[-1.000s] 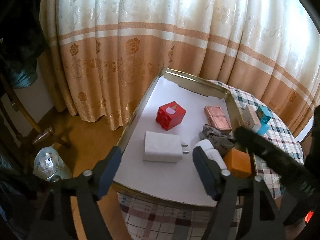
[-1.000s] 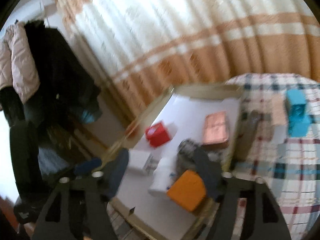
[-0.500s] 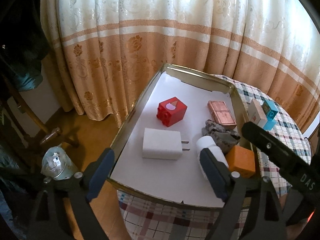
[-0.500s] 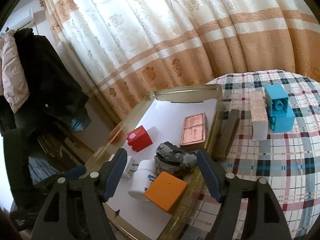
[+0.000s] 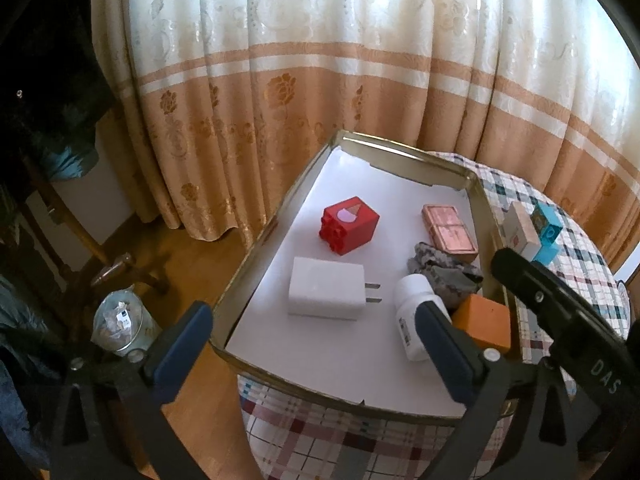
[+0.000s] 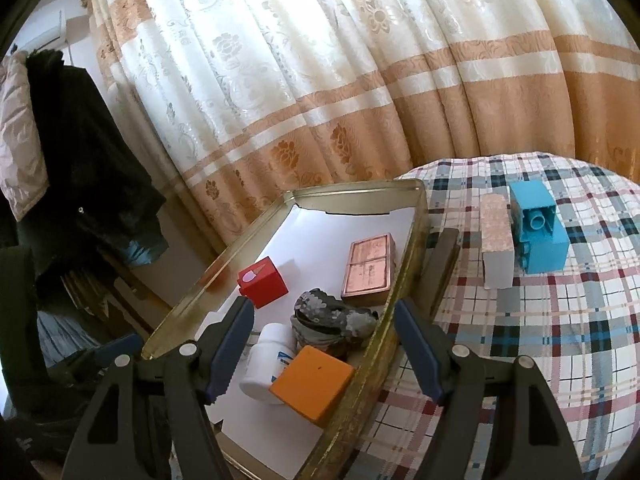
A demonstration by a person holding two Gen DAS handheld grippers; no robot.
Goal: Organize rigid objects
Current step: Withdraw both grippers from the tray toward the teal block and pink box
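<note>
Charger, white with 2 prongs, lies flat in the tray, left of the bottle and orange block. My left gripper hangs above it with jaws opening wider than a second ago, nothing between them: I judge it placed. My right gripper hovers open and empty. Blue brick waits outside on the cloth.

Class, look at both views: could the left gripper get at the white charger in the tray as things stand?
Probably yes. The left gripper is opening, nothing between its fingers, and the white charger lies flat just ahead in the tray, uncovered.
</note>
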